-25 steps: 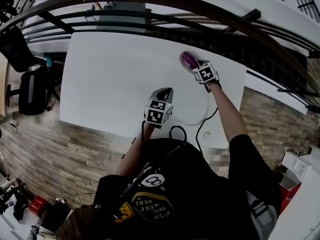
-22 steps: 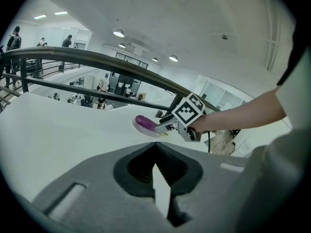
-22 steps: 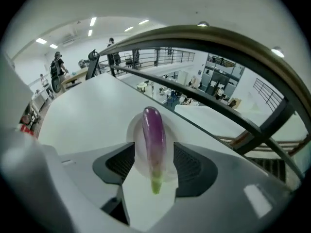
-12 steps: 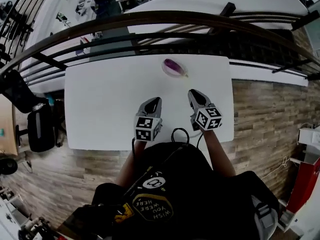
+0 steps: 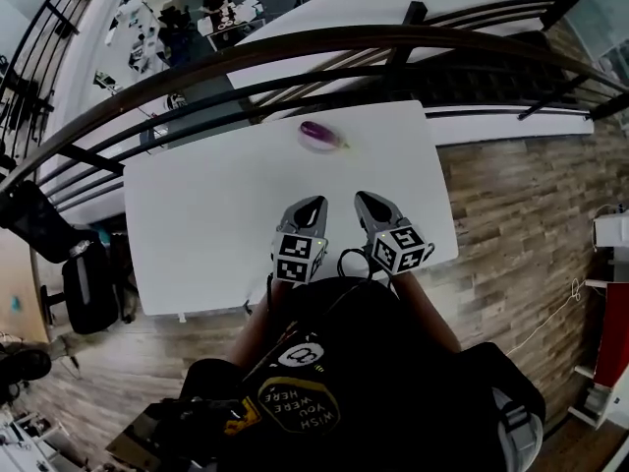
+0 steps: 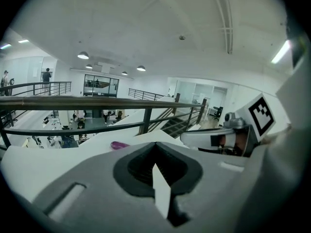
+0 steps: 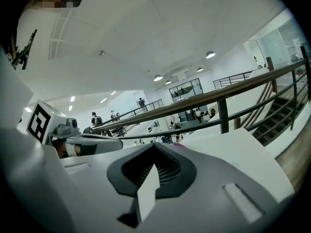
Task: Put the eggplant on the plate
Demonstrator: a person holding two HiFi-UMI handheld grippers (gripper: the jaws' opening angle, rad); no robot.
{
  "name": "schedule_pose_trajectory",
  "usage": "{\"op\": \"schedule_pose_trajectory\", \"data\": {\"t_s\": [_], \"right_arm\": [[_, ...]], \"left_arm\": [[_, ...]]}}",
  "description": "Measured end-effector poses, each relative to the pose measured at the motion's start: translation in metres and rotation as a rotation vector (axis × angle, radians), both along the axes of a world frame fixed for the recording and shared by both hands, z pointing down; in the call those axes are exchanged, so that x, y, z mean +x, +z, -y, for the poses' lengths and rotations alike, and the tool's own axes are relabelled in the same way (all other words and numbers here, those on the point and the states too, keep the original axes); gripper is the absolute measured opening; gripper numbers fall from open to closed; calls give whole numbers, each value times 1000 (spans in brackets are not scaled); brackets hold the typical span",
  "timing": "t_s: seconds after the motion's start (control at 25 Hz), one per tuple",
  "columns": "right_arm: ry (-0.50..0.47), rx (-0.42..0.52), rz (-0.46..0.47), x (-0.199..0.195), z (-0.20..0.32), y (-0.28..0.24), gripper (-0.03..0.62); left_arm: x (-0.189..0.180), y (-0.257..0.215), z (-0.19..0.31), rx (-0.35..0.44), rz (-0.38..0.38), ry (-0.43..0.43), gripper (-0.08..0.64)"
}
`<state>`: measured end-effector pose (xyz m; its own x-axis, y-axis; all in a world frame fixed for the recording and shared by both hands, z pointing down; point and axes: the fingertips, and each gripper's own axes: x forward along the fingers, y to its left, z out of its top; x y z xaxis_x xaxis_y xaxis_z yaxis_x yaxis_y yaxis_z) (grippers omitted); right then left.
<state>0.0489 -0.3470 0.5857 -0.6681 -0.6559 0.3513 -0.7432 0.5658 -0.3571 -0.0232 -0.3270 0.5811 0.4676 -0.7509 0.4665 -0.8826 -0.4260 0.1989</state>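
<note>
A purple eggplant (image 5: 320, 134) lies on a pale plate (image 5: 305, 141) at the far edge of the white table (image 5: 206, 214). Both grippers hang side by side over the table's near edge, well short of the eggplant. My left gripper (image 5: 314, 203) is shut with nothing in it. My right gripper (image 5: 362, 199) is also shut and empty. In the left gripper view the eggplant (image 6: 119, 144) shows just past the closed jaws (image 6: 155, 147), with the right gripper (image 6: 228, 137) alongside. The right gripper view looks over its own closed jaws (image 7: 154, 149) at the left gripper (image 7: 73, 140).
A dark railing (image 5: 324, 52) runs just behind the table's far edge, with a lower floor beyond it. A black chair (image 5: 84, 288) stands at the left. A cable (image 5: 352, 261) loops at the near edge. Wooden floor (image 5: 511, 195) lies to the right.
The right gripper left the eggplant on the plate, drew back towards the person, rose and shut. The left gripper also lifted. The eggplant stays on the plate.
</note>
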Motion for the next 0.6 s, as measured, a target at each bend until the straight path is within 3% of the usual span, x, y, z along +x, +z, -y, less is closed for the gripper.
{"op": "schedule_pose_trajectory", "data": {"t_s": [0.24,0.6], "right_arm": [[12,17,3,5,-3,-5,-3],[-16,-32,6,2,-15,9,-2]], "left_arm": [[-5,-3,0,13,11,-27,5],[-11,2,-5,-1,13,-46,5]]}}
